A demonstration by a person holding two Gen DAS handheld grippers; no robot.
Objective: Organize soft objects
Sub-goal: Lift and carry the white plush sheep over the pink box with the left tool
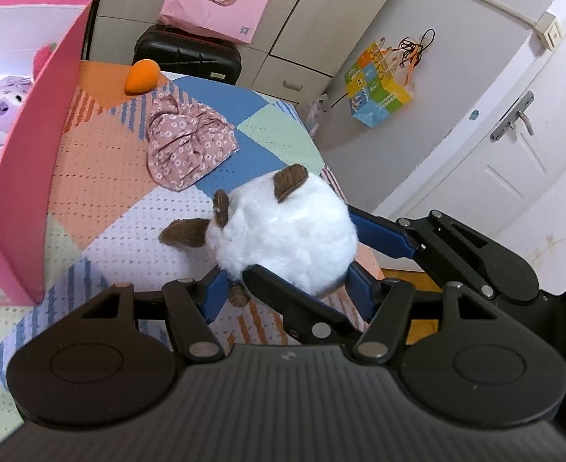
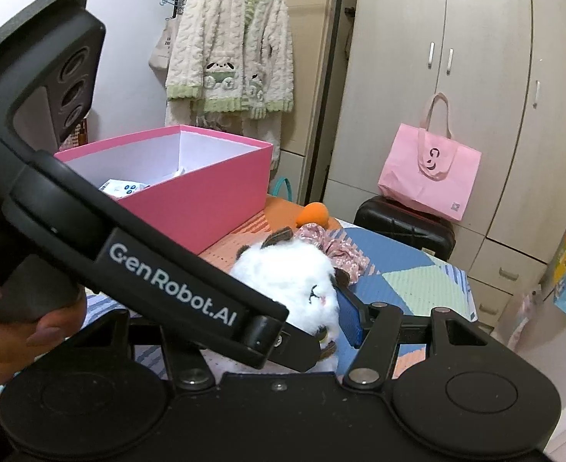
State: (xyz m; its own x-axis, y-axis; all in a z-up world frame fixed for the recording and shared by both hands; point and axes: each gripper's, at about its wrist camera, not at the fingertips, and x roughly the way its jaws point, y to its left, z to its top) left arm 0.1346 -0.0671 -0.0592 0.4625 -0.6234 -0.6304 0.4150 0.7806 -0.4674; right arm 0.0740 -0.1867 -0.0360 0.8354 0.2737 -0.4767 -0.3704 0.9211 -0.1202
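From the left wrist view, the left hand-held gripper has its blue-padded fingers pinching a round white fluffy plush toy with brown felt ears, held just above the patchwork knitted bed cover. The right hand-held gripper reaches in from the right, its blue fingers pressed on the same toy. The open pink cardboard box stands at the left, near the toy, with a lilac plush already inside. A crumpled pink floral cloth and an orange teardrop sponge lie further back on the bed.

From the right wrist view, the toy sits between the right gripper's fingers, one blue pad against its face; the other finger is hidden behind the left gripper's black body. The box lies up and to the left of the toy, just beside it. I'd judge both hands equally near, with the toy to travel leftward over the box rim. Being round, it has no long axis to mind.
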